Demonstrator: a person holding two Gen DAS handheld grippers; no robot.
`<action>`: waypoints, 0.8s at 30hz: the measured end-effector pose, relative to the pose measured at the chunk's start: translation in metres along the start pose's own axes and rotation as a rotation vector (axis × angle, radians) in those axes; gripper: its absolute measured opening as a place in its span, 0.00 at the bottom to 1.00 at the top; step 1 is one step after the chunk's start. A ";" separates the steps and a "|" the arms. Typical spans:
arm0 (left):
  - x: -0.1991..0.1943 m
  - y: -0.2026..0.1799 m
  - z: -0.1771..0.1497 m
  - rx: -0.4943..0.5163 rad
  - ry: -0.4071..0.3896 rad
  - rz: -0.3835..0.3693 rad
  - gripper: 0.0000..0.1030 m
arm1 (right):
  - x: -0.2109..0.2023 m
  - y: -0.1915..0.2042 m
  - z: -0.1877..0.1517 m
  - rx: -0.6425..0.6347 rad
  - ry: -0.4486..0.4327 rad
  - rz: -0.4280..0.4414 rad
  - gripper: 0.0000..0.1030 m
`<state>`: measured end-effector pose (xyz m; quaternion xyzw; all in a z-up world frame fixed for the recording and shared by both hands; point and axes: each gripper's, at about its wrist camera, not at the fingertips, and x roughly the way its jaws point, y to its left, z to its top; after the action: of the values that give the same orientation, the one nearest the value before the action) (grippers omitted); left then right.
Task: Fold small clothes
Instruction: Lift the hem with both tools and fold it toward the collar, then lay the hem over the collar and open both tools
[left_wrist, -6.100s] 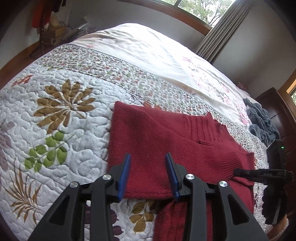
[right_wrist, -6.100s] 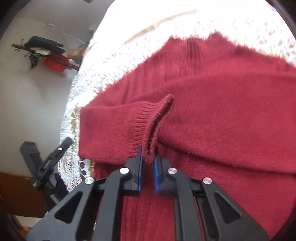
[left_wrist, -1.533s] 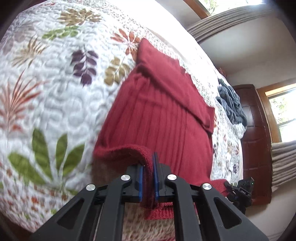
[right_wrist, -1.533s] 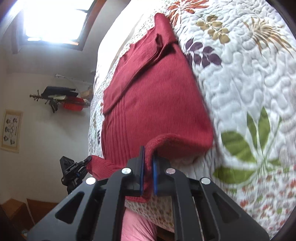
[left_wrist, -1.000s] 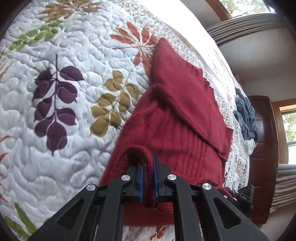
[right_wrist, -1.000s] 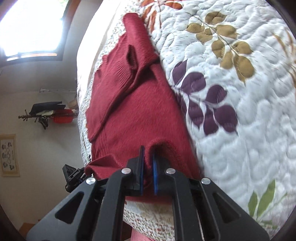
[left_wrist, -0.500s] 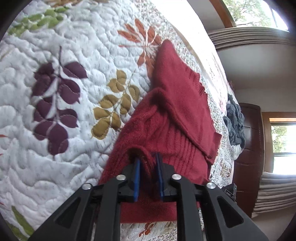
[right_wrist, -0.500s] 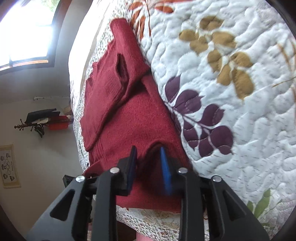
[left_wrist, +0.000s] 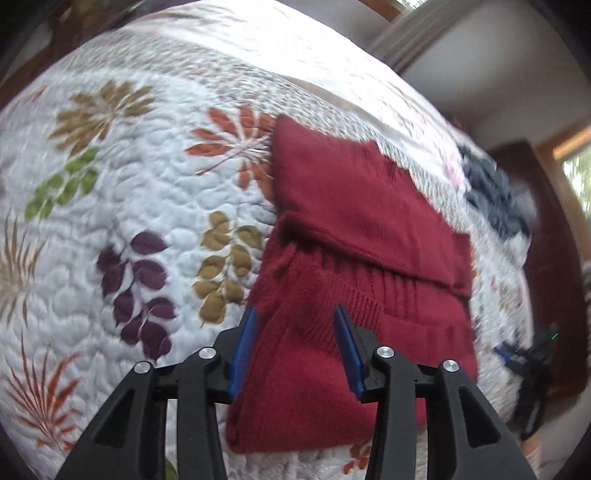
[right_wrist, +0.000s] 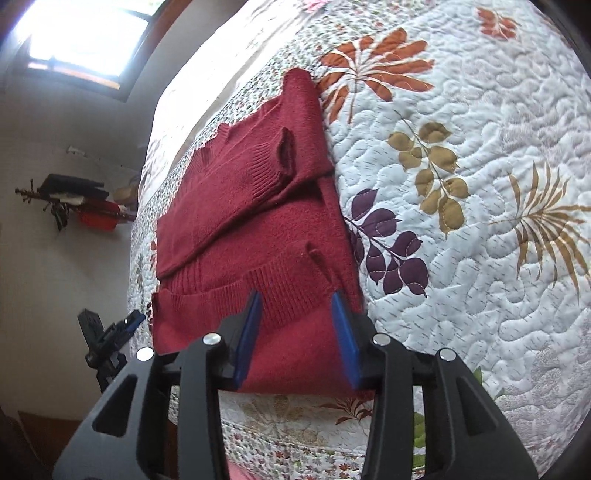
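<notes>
A dark red knit sweater (left_wrist: 354, 236) lies folded on the quilted bedspread (left_wrist: 122, 192), its ribbed hem laid up over the body below the folded-in sleeves. My left gripper (left_wrist: 293, 317) stands open just above the sweater's left part, nothing between its blue pads. In the right wrist view the same sweater (right_wrist: 251, 206) lies flat, a sleeve cuff (right_wrist: 286, 151) on top near the far end. My right gripper (right_wrist: 295, 301) is open over the ribbed hem at the sweater's right edge. Each gripper shows small at the other view's edge.
The white quilt (right_wrist: 461, 166) with leaf prints spreads wide on both sides. A dark blue-grey garment (left_wrist: 495, 192) lies bunched at the bed's far right, beside dark wooden furniture (left_wrist: 546, 236). A wall rack with bags (right_wrist: 74, 203) hangs beyond the bed.
Both grippers carried the sweater's lower edge up over its body, laid it down, then opened and let go. They have drawn back a little from the cloth.
</notes>
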<state>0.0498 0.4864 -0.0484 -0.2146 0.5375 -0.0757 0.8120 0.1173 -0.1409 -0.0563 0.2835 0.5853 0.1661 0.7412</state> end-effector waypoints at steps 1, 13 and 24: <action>0.009 -0.009 0.004 0.046 0.011 0.026 0.42 | 0.003 0.006 0.000 -0.011 0.000 -0.007 0.40; 0.047 -0.039 -0.002 0.264 0.037 0.186 0.07 | 0.033 0.034 0.002 -0.210 0.038 -0.162 0.40; 0.035 -0.042 -0.010 0.266 -0.005 0.101 0.06 | 0.056 0.042 0.016 -0.376 0.059 -0.225 0.43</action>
<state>0.0598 0.4339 -0.0634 -0.0781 0.5309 -0.1046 0.8373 0.1512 -0.0788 -0.0714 0.0685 0.5934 0.1967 0.7775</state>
